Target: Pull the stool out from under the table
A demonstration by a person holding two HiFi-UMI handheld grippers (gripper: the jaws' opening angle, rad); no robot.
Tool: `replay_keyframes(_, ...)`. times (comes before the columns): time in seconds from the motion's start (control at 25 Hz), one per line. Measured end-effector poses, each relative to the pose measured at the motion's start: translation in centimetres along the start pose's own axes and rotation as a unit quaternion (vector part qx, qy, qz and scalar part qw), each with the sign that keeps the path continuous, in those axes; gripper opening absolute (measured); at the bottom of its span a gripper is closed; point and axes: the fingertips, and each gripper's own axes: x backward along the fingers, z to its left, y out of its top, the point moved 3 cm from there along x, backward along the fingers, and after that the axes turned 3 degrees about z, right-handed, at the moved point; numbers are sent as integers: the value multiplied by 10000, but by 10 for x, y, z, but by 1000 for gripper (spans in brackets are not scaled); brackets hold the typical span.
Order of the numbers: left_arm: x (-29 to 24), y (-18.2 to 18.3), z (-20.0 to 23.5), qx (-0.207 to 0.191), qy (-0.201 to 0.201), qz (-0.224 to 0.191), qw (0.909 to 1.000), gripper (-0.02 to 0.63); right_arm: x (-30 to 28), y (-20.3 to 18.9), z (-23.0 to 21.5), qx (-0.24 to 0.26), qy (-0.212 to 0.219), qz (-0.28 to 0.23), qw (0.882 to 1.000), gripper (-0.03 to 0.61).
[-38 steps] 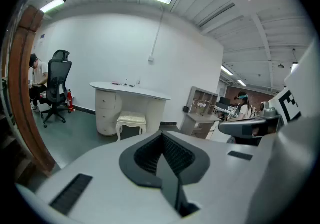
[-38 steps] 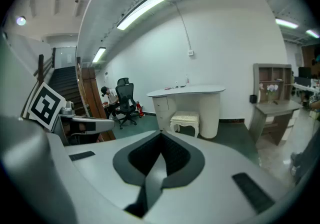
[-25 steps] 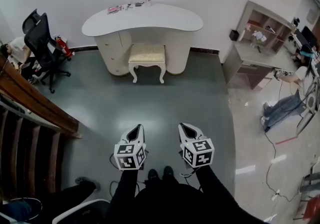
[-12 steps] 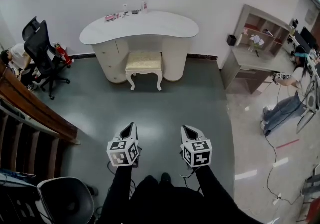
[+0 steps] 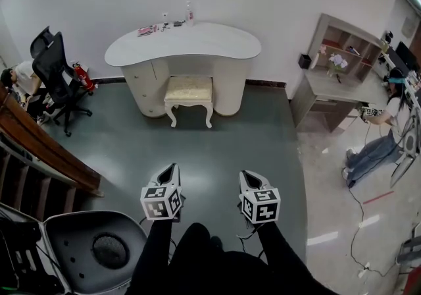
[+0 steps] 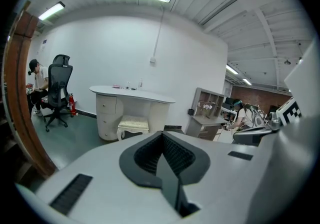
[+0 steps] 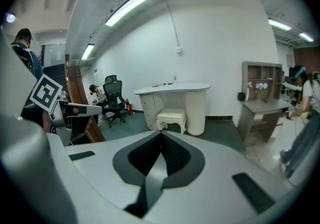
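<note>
Stool [image 5: 189, 89] | partly under table [image 5: 197, 40] | long axis L-R, upright

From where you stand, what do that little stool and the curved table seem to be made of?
The stool: cream seat looks like padded, patterned fabric; the curved white legs look like painted wood, possibly moulded plastic. The table: smooth matte white top and drawer fronts, probably painted or laminated board; no grain shows.
</note>
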Motion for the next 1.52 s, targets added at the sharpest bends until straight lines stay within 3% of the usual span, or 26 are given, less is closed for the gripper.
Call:
replay_keyframes(0.2,-13,2,-2,-58,-4,81,10000,8,-11,4,-12,29,-22,47,10000,3)
replay_keyframes(0.48,-42,3,29,-8,79,186,9998,8,-47,14,-16,42,-97,153,9998,3)
replay_keyframes(1.2,-164,33,161,470,327,708,9958,8,-207,72,-12,-42,-276,784,9965,3)
replay_keyframes(1.52,-196,51,211,583,455,709,9947,9,-255,106,-14,48,-482,709,9963,3)
